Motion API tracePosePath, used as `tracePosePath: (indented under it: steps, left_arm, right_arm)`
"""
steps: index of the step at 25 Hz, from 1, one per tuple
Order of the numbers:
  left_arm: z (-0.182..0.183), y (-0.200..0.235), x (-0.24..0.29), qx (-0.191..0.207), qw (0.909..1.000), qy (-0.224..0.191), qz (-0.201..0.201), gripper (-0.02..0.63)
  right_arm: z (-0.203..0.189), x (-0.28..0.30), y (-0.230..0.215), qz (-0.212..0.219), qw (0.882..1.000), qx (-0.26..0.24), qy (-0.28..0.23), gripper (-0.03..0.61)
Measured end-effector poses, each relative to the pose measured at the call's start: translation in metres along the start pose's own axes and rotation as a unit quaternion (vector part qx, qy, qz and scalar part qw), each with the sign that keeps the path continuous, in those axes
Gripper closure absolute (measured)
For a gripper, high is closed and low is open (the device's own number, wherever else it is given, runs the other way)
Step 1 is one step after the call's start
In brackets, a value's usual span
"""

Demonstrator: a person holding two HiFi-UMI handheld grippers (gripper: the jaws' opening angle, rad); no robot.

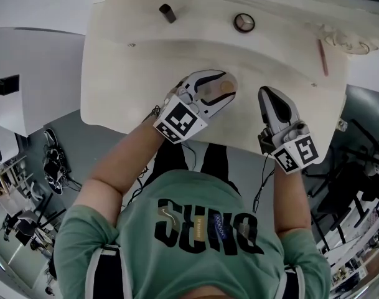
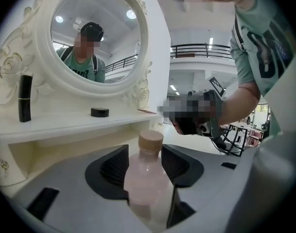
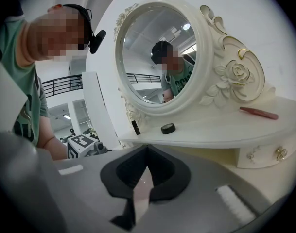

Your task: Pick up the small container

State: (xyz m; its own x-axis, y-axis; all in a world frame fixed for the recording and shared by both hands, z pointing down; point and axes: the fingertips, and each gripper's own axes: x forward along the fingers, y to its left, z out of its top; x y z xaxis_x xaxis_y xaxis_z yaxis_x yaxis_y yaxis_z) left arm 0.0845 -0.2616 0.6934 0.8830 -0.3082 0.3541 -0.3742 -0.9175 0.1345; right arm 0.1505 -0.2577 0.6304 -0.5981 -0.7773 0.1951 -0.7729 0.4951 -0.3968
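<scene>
One small container (image 2: 144, 183), pink with tan cap, pinched mid-body by left gripper (image 2: 147, 154) fingers above tabletop (image 1: 127, 80). Probably light, stiff, slick; best held below cap. Right gripper (image 3: 146, 152) fingers closed, empty.

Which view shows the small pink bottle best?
Left gripper view: the bottle fills the middle, cap to body, clamped in the left gripper. Head view shows only its cap from above; right gripper view doesn't show it.

Head view, ctr: I see only the cap of the small container (image 1: 224, 86); left gripper (image 1: 229, 89) covers the body. Left gripper view, btm: base hidden behind jaws. Top-ctr round item (image 1: 243, 22) too small to ID.
</scene>
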Motion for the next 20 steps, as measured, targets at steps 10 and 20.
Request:
tracePosePath:
  steps: [10, 20]
  left_arm:
    - [0.005, -0.006, -0.001, 0.037, 0.9993, -0.011, 0.007, 0.471]
    - [0.019, -0.01, -0.007, 0.03, 0.9994, -0.017, -0.005, 0.472]
  right_arm:
    - [-0.008, -0.004, -0.003, -0.005, 1.0, 0.005, 0.004, 0.569]
    - [0.007, -0.008, -0.001, -0.005, 1.0, -0.005, -0.004, 0.569]
